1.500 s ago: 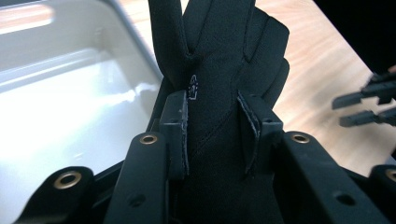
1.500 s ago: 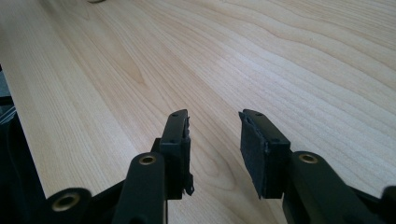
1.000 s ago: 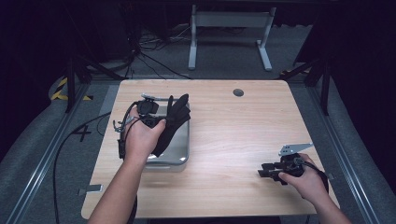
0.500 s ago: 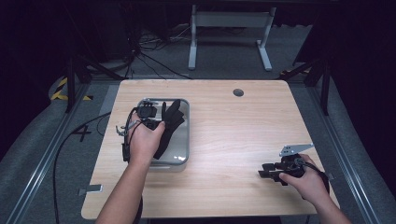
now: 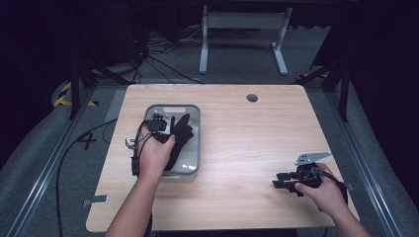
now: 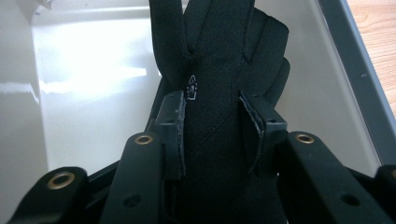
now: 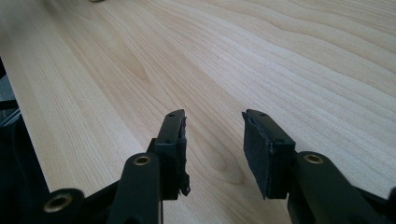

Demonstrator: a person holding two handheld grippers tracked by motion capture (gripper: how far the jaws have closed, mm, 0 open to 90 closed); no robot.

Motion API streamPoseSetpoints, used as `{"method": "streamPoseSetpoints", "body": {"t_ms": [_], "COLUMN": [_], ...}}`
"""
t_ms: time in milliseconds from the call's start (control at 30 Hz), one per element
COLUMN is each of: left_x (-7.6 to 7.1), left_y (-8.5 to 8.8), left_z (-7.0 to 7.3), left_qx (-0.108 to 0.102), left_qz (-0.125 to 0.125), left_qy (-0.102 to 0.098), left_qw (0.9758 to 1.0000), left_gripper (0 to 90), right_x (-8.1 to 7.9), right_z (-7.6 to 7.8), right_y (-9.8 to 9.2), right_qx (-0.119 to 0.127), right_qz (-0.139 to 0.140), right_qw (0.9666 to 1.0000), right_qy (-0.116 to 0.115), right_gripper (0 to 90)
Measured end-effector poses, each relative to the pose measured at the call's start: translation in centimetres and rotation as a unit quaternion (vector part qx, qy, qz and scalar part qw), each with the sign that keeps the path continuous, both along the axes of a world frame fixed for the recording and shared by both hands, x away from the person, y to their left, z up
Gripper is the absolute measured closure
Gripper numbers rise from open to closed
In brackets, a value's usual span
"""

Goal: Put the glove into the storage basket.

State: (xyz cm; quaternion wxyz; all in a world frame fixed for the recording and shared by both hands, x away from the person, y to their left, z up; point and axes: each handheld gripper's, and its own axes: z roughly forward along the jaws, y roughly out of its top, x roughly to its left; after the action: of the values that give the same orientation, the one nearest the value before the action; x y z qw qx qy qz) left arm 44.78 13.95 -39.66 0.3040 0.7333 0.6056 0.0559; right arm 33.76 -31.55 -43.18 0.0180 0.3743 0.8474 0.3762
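my left gripper (image 6: pixel 215 135) clamps the black glove (image 6: pixel 219 84), jaws just eased slightly, inside the grey tray (image 5: pixel 192 129); its white mark shows close up. my right gripper (image 7: pixel 215 140) is empty, jaws just widening over bare table (image 5: pixel 257 148) near its edge.

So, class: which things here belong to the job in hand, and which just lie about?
In the job: black glove; grey tray; left gripper, pads against the glove.
Lying about: right gripper, open over the table; metal stand; floor cables.
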Motion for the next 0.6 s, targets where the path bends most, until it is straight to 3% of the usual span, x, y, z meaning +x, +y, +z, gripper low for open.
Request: {"method": "streamPoseSetpoints", "body": {"t_ms": [233,400,600], "left_x": [0.4,0.4,0.0], "left_y": [-0.1,-0.1,-0.2], "left_z": [-0.1,0.2,1.2], "left_qx": [0.004,0.003,0.000], "left_qz": [0.008,0.012,-0.003], "left_qy": [0.031,0.017,-0.002], "left_qw": [0.9995,0.9998,1.0000], "left_gripper": [61.1,49.0,45.9], "right_x": [0.0,0.0,0.0], "right_z": [0.0,0.1,0.1], "right_y": [0.0,-0.1,-0.2], "right_qx": [0.001,0.003,0.004], "right_qz": [-0.001,-0.002,-0.003], "right_qw": [1.0000,1.0000,1.0000], "right_qy": [0.000,0.000,-0.002], "right_gripper": [59.7,59.2,58.7]}}
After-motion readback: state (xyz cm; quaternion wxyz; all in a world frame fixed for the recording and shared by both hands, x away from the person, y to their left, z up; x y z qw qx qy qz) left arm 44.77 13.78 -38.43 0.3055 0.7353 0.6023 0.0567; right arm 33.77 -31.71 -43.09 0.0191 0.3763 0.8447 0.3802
